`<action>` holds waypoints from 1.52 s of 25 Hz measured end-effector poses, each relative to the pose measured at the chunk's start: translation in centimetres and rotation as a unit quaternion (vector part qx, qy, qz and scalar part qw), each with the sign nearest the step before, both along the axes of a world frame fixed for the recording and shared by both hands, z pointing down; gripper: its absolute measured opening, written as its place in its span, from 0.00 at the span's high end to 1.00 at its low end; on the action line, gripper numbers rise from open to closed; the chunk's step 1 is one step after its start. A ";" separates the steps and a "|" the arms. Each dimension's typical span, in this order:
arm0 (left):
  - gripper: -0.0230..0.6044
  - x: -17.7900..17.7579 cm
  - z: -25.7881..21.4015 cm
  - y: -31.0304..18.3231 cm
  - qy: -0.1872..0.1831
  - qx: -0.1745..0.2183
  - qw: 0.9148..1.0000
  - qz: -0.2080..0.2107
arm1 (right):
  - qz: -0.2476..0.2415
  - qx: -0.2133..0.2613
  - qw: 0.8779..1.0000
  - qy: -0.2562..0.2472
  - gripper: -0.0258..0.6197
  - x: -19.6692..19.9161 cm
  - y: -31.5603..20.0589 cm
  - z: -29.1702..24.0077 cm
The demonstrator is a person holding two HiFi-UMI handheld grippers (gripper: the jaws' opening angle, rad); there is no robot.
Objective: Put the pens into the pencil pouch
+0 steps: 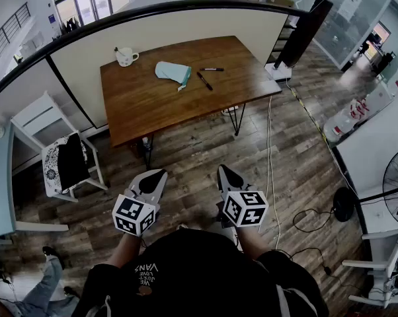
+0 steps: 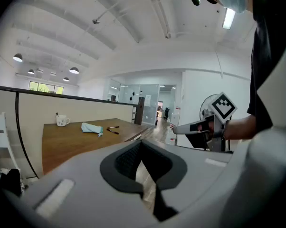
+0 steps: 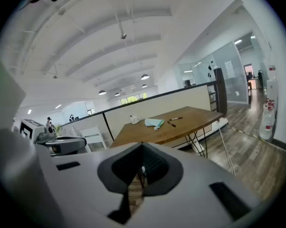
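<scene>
Black and slim, the two pens are lying on the wooden table, just right of the teal pouch. One is sitting close by the pouch's corner and the other a little farther off. They are looking light, stiff and smooth, so they are likely to roll or slip under a loose pinch. Taking each one across the middle of the barrel is looking safest. The pouch is looking soft and limp, and is probably needing one gripper at its mouth while the other is feeding a pen in. A white mug is standing well apart, toward the table's far left. The left gripper and right gripper are hovering over the floor, well short of the table, both with jaws pressed together on nothing. No brand or label is showing on the pens, pouch or mug. The pale print on the person's black shirt is too small to read.
</scene>
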State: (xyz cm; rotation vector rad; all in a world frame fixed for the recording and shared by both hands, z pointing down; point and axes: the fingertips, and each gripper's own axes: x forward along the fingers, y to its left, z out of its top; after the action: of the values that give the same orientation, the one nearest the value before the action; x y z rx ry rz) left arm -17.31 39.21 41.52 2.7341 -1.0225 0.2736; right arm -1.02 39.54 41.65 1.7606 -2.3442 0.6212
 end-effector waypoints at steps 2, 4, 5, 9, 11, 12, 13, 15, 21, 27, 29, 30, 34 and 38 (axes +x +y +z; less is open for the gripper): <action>0.95 -0.3 0.3 -0.2 -0.001 -0.002 1.000 -0.002 | -0.001 -0.001 1.000 0.000 0.96 -0.3 -0.1 0.2; 0.95 -0.6 0.6 -0.3 -0.002 -0.004 1.000 -0.003 | -0.001 -0.002 1.000 0.000 0.96 -0.6 -0.2 0.4; 0.95 -0.6 0.8 -0.4 -0.002 -0.005 1.000 -0.002 | -0.002 -0.002 1.000 -0.001 0.96 -0.7 -0.4 0.4; 0.94 -0.3 0.9 -0.8 0.012 -0.013 1.000 0.000 | -0.010 0.003 1.000 -0.023 0.96 -0.9 -1.0 0.6; 0.94 0.0 1.1 -1.3 0.019 -0.018 1.000 0.001 | -0.010 0.005 1.000 -0.025 0.96 -0.7 -1.6 0.6; 0.94 0.1 1.3 -1.7 0.021 -0.021 1.000 -0.001 | -0.011 0.005 1.000 -0.024 0.96 -0.5 -2.0 0.7; 0.94 0.3 1.4 -2.2 0.022 -0.024 0.999 -0.002 | -0.014 0.004 1.000 -0.024 0.96 -0.4 -2.4 0.8; 0.94 0.6 1.7 -3.3 0.024 -0.029 0.999 -0.005 | -0.022 -0.002 0.999 -0.026 0.96 -0.3 -3.4 1.1; 0.94 1.9 2.3 -8.0 0.025 -0.046 0.998 -0.025 | -0.046 -0.022 0.998 -0.032 0.96 0.7 -7.4 2.2; 0.94 4.5 2.0 -13.2 0.022 -0.049 0.998 -0.045 | -0.074 -0.031 0.996 -0.034 0.69 3.0 -12.9 2.7; 0.90 5.6 2.1 -14.8 0.023 -0.052 0.997 -0.054 | -0.085 -0.036 0.995 -0.033 0.69 3.9 -14.8 3.0; 0.81 6.1 2.3 -15.6 0.024 -0.056 0.996 -0.060 | -0.091 -0.039 0.995 -0.033 0.69 4.4 -15.8 3.2; 0.77 7.8 2.7 -18.6 0.026 -0.064 0.994 -0.089 | -0.113 -0.046 0.992 -0.025 0.69 6.1 -19.2 3.8; 0.76 9.1 3.0 -21.2 0.019 -0.065 0.990 -0.120 | -0.128 -0.052 0.990 -0.020 0.69 7.9 -22.3 4.4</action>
State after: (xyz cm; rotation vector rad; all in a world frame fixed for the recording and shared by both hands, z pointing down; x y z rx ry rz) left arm -8.25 18.06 44.51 2.4619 -1.2604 0.2378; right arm 6.90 17.25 46.09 1.3869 -2.4593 0.7276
